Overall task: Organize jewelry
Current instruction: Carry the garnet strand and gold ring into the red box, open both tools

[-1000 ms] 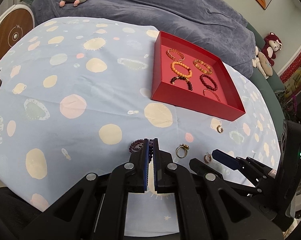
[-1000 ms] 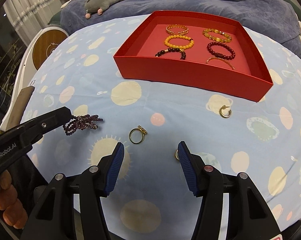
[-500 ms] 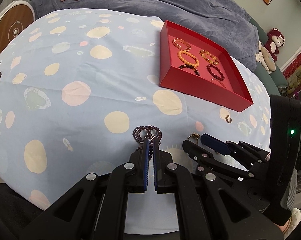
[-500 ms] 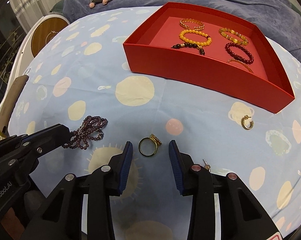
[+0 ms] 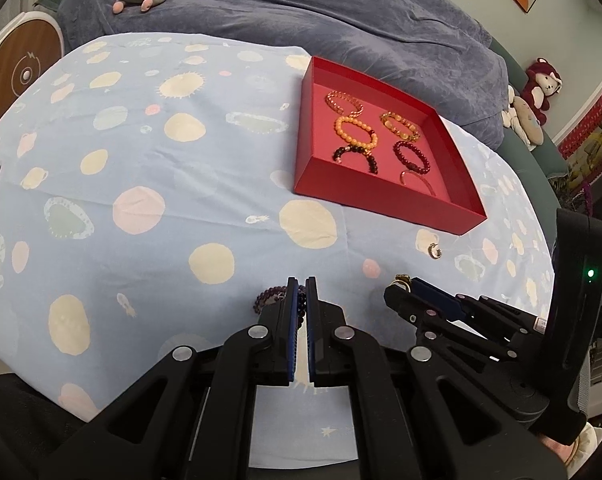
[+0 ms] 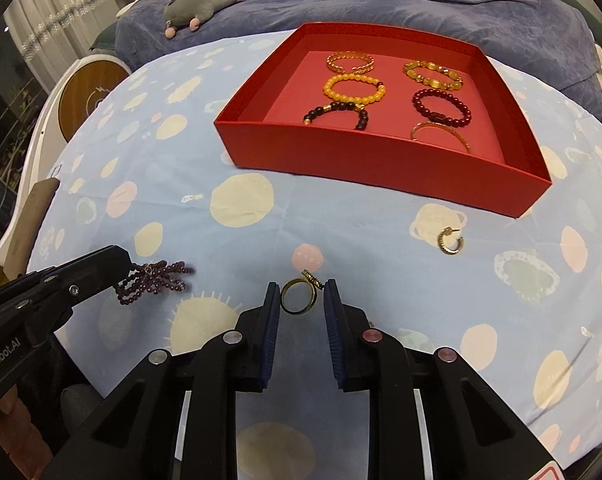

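Right wrist view: my open right tongs [image 6: 299, 300] straddle the gold metal ring [image 6: 297, 295], needing closure, while my left tongs [image 6: 131, 268] grip the purple beaded bracelet [image 6: 157, 282].

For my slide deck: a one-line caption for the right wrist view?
Open right gripper straddles a gold ring on the spotted blue cloth, before a red tray of bracelets.

Gold ring [image 6: 298, 297] upright between claw fingers [image 6: 269, 320]

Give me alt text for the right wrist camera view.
The right gripper has its open jaws either side of a gold ring on a spotted cloth. Left, the left gripper holds a purple bracelet; behind, a red tray holds bracelets.
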